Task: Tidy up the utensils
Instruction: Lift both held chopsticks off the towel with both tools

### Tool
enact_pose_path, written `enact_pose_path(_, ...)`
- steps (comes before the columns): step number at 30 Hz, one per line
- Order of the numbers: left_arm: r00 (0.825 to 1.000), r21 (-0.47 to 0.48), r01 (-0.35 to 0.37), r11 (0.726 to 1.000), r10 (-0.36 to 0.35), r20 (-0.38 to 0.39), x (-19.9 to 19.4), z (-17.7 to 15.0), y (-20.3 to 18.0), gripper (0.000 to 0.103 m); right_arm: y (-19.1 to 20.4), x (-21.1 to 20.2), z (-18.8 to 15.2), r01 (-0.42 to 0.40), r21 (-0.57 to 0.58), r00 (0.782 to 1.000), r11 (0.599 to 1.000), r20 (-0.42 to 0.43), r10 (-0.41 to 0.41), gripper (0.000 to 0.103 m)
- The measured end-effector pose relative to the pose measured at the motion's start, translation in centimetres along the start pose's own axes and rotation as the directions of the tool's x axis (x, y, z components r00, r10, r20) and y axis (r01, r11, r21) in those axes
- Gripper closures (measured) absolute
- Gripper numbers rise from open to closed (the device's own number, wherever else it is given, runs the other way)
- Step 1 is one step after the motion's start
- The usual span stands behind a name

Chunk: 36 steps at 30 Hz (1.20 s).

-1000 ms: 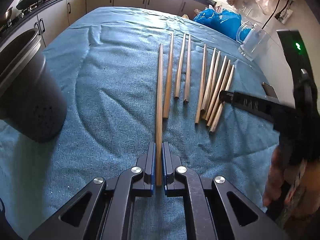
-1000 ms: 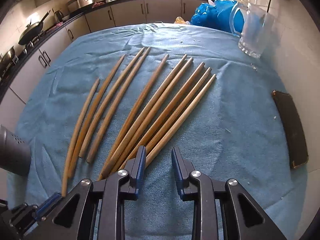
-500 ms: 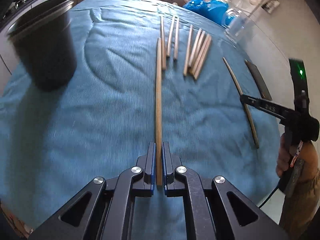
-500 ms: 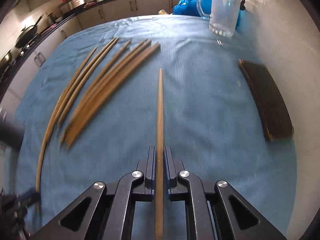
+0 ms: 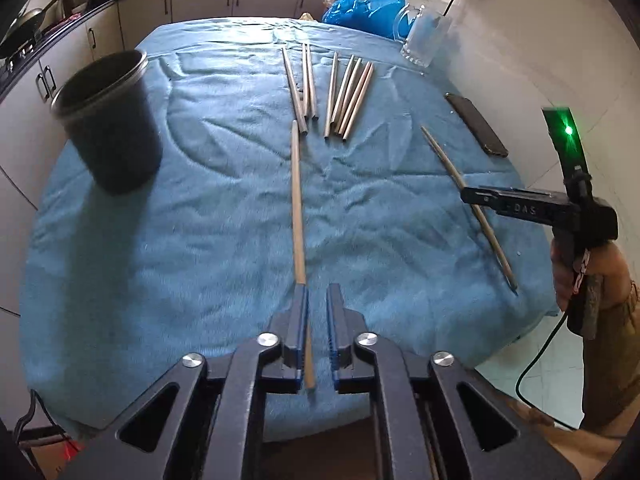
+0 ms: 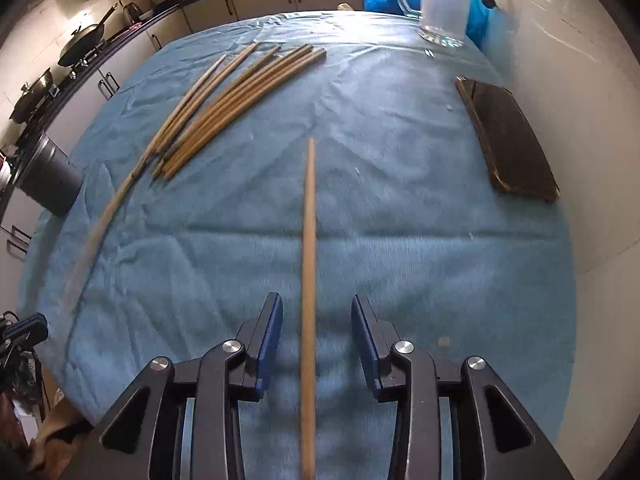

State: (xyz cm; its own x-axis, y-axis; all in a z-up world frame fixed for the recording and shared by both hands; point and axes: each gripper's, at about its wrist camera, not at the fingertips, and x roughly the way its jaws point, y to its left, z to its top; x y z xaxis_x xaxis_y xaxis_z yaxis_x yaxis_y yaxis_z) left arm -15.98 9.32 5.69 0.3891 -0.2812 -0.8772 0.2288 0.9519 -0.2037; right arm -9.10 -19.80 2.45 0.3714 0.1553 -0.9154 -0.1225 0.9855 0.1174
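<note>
Several wooden chopsticks (image 5: 344, 96) lie in a row on the blue cloth (image 5: 200, 240); they also show in the right wrist view (image 6: 224, 108). My left gripper (image 5: 317, 304) is open, and a chopstick (image 5: 297, 208) lies between its fingers against the left pad. My right gripper (image 6: 316, 320) is open, with another chopstick (image 6: 309, 264) lying loose between its fingers. That stick (image 5: 464, 196) and the right gripper (image 5: 516, 206) also show in the left wrist view. A dark cup (image 5: 108, 120) stands at the left.
A dark phone (image 6: 508, 144) lies at the right edge near the wall. A glass jug (image 6: 440, 4) and a blue bag (image 5: 364, 12) stand at the back. Kitchen counters with pans run behind. The table's front edge is close to both grippers.
Both grippers were shut on a chopstick half a second ago and have opened. Both have drawn back toward the table's front edge.
</note>
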Motion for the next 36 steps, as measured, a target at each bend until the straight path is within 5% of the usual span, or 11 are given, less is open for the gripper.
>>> enact_pose_path(11,0.986,0.049,-0.149,0.988,0.153,-0.072,6.8,7.0,0.0,0.084,0.2,2.7,4.7,0.023,-0.001,0.996,1.0,-0.083,-0.023,0.065)
enact_pose_path(23,0.977,0.085,-0.18,0.98,0.188,-0.098,9.1,10.4,-0.3,0.084,0.7,4.7,8.9,0.064,-0.101,0.97,0.993,-0.228,-0.085,0.077)
enact_pose_path(29,0.975,0.136,-0.176,0.975,0.192,-0.112,9.6,10.8,-1.3,0.071,2.2,4.7,8.9,0.068,-0.177,0.969,0.982,-0.224,-0.107,0.087)
enact_pose_path(31,0.977,0.146,-0.168,0.975,0.185,-0.11,9.6,10.8,-1.4,0.079,2.7,4.5,8.4,0.063,-0.186,0.972,0.981,-0.212,-0.102,0.094)
enact_pose_path(32,0.979,0.145,-0.161,0.976,0.177,-0.103,9.5,10.7,-1.3,0.095,3.0,4.5,8.0,0.065,-0.187,0.974,0.98,-0.201,-0.103,0.094)
enact_pose_path(36,0.99,0.064,-0.094,0.993,0.1,-0.104,9.0,10.4,-0.1,0.096,4.2,3.8,6.7,0.098,-0.215,0.982,0.972,-0.136,-0.129,0.096)
